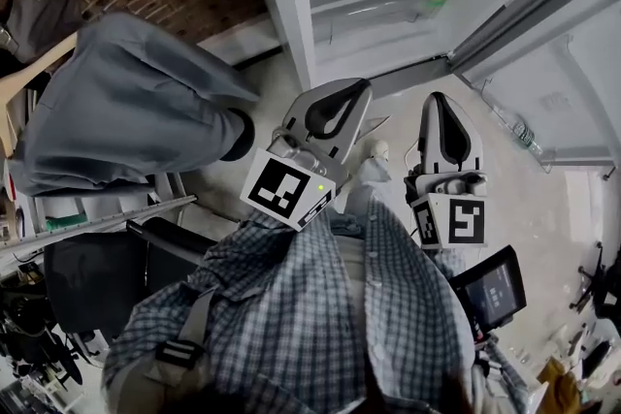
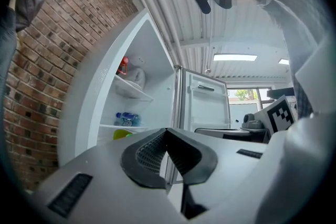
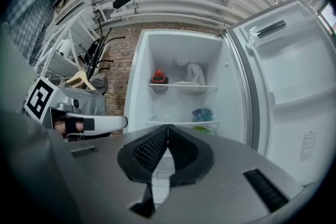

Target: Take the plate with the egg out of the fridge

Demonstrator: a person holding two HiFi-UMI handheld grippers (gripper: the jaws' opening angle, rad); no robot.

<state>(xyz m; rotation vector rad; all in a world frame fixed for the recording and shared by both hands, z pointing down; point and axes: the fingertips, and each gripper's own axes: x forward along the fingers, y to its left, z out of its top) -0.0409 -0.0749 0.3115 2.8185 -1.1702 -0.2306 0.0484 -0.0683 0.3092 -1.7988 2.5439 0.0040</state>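
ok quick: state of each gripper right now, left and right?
Left gripper: closed, jaws together, holding nothing.
Right gripper: closed, jaws together, holding nothing.

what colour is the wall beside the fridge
Red-brown brick with pale mortar lines; the wall shows best in the left gripper view.

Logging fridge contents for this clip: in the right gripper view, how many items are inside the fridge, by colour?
Red: 1, red item on upper shelf
White: 1, white bundle on upper shelf
Blue: 1, blue item on lower shelf
Green: 1, green item under lower shelf
Total: 4
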